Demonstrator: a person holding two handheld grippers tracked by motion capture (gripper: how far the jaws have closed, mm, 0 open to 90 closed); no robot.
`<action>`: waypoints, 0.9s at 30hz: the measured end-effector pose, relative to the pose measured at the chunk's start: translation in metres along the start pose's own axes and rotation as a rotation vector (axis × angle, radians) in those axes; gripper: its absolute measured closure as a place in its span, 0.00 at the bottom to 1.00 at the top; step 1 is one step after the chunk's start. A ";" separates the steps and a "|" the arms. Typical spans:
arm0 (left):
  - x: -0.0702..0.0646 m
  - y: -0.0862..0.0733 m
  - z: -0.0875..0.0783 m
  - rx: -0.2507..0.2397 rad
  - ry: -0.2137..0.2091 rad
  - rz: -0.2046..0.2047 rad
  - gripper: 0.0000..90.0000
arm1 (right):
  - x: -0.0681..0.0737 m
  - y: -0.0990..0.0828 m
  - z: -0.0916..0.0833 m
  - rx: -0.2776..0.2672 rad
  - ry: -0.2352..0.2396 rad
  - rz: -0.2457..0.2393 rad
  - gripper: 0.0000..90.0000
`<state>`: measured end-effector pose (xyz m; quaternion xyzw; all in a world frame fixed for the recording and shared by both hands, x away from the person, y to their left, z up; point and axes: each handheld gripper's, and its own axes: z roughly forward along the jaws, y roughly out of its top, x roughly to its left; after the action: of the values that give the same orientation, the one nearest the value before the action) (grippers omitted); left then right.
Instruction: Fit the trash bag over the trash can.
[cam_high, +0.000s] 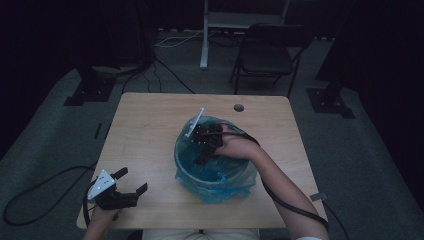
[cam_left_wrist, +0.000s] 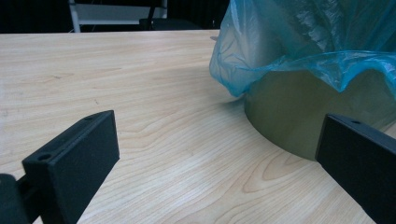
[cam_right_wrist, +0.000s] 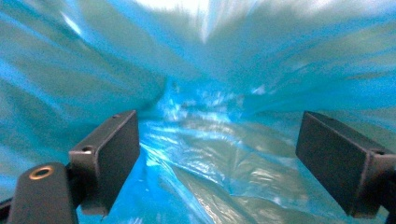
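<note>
Right hand-held gripper (cam_high: 202, 150), jaws spread, empty, inside blue-lined bin (cam_high: 192, 172) on table (cam_high: 145, 130).

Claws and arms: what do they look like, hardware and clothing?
Both claws, left claw and right claw, are black with blocky rectangular jaws bearing small round holes. Each carries a grey three-cornered plate and trails a black cable. Forearms are bare; a pale sleeve edge shows at the right arm.
</note>
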<state>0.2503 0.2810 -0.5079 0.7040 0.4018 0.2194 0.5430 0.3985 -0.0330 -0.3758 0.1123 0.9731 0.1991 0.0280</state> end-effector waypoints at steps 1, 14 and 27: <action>0.000 0.000 0.000 0.001 0.001 -0.002 0.00 | 0.000 -0.001 -0.006 -0.031 0.011 0.004 0.15; -0.001 -0.001 0.004 0.038 0.007 -0.002 0.00 | -0.002 -0.035 -0.059 -0.409 -0.066 0.111 0.15; 0.003 -0.002 0.001 0.064 0.059 -0.017 0.00 | 0.004 -0.087 -0.080 -0.684 -0.162 0.252 0.14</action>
<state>0.2522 0.2830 -0.5101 0.7106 0.4305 0.2225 0.5102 0.3689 -0.1407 -0.3364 0.2305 0.8237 0.5050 0.1160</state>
